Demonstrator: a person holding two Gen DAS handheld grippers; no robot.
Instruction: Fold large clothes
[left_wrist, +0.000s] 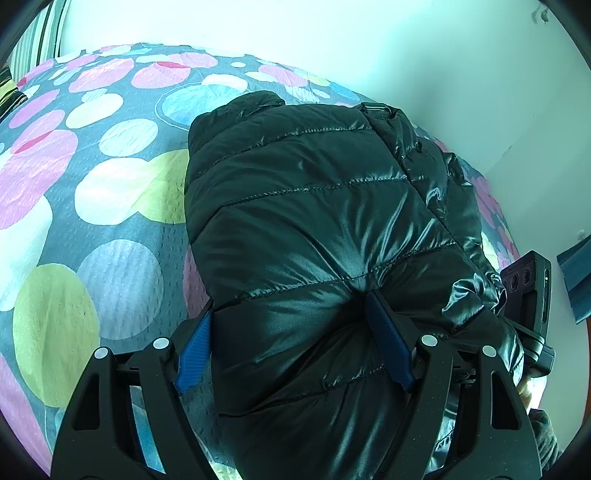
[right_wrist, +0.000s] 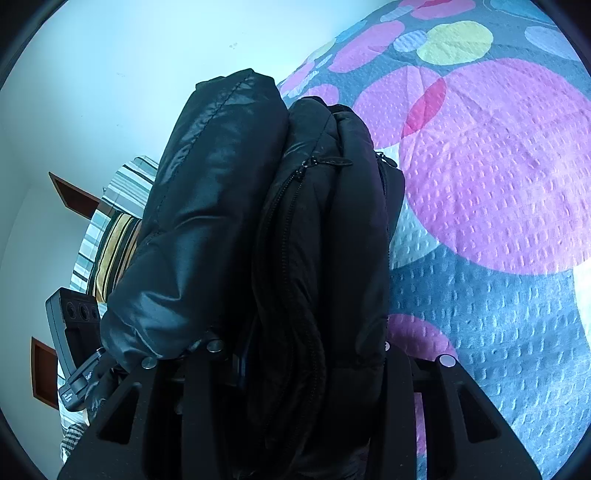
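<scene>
A shiny black quilted puffer jacket (left_wrist: 314, 221) lies folded into a thick bundle on a bed. My left gripper (left_wrist: 291, 343) is shut on the jacket: its blue fingertips (left_wrist: 388, 343) press into the padding from both sides at the near end. In the right wrist view the same jacket (right_wrist: 229, 206) shows as stacked layers with a zipper (right_wrist: 295, 206) running down the middle. My right gripper (right_wrist: 295, 354) is shut on these layers, its fingers mostly hidden by the fabric.
The bed cover (left_wrist: 92, 221) is grey with large pink, yellow and blue circles. A white wall (left_wrist: 406, 44) stands behind the bed. Striped pillows (right_wrist: 114, 236) lie at the far side. The other gripper's camera body (left_wrist: 528, 291) is close on the right.
</scene>
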